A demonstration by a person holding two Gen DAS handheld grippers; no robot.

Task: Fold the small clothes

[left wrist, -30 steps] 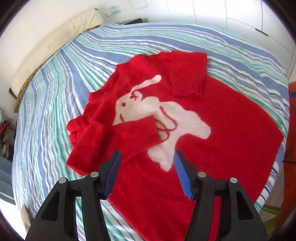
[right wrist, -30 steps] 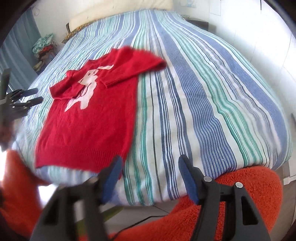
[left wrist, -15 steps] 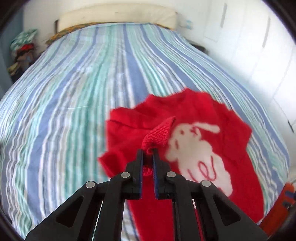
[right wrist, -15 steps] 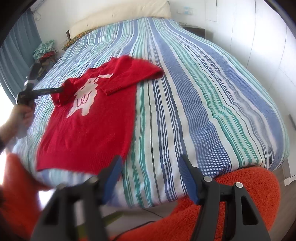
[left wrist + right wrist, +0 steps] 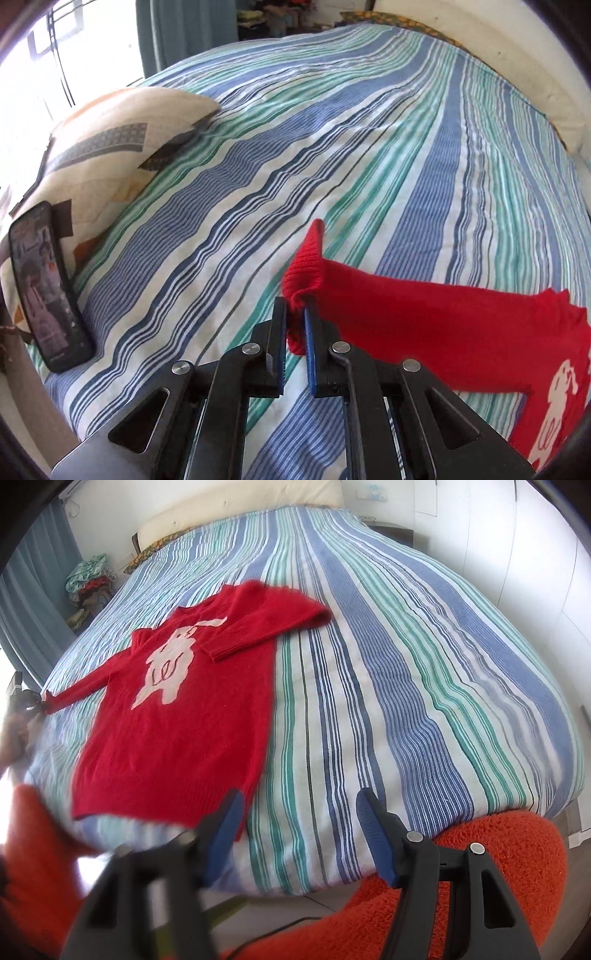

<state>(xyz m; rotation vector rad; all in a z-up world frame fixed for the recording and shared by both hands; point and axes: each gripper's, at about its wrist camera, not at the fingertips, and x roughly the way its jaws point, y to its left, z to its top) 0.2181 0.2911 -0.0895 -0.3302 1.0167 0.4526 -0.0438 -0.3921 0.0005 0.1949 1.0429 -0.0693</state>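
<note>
Left gripper (image 5: 294,325): we see its blue pads clamped on the ribbed cuff (image 5: 304,266) of a red sleeve, the cuff bunched between them and poking up past the tips.
Sleeve (image 5: 424,325): it runs from our left gripper off to the right, stretched straight above the striped cover, and joins the sweater body at the right edge of the left wrist view.
Right gripper (image 5: 299,834): its jaws stand apart with nothing between them; it hangs over the near edge of the bed.
Sweater (image 5: 177,731): we find it lying flat on the left half of the bed, front up, hem toward the near edge and neck toward the far end.
Motif (image 5: 170,664): a white animal shape with thin red lines sits on the chest.
Other sleeve (image 5: 266,627): it lies folded across the chest, its cuff just right of the motif.
Left hand (image 5: 14,731): in the right wrist view we see it blurred at the far left edge, at the end of the stretched sleeve.
Bed (image 5: 406,664): covered in blue, green and white stripes, it bears the sweater.
Pillow (image 5: 110,140): a patterned cream one lies at the left in the left wrist view.
Phone (image 5: 48,288): it leans on that pillow, screen lit.
Orange fabric (image 5: 498,878): a fuzzy mass sits under our right gripper, nearer than the bed.
</note>
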